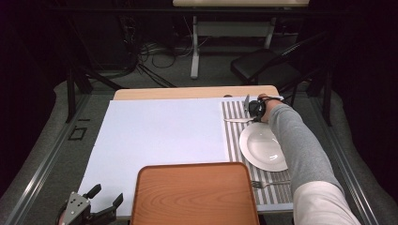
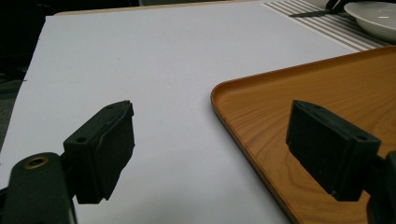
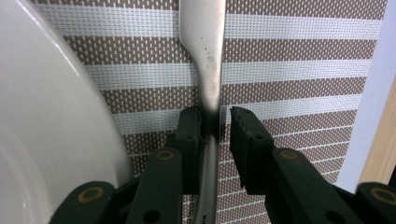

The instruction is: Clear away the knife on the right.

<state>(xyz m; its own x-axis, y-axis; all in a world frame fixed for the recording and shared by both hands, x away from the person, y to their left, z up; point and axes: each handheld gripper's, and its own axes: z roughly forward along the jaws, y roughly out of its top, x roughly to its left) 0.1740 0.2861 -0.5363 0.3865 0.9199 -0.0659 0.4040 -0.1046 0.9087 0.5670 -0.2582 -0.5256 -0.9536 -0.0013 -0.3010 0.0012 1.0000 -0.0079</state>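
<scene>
Beyond your table, the room was dark. A black chair [image 1: 263, 65] stood on the grey floor [image 1: 211, 77] at the far right, near a white-legged desk [image 1: 234, 18], with loose cables [image 1: 155, 54] beneath it

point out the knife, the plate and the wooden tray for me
knife [image 3: 207, 70]: right gripper view, on the neck where blade narrows into handle.
plate [image 1: 263, 145]: high view, on the white plate's shallow middle.
wooden tray [image 1: 195, 194]: high view, on the flat bare floor of the tray.
</scene>
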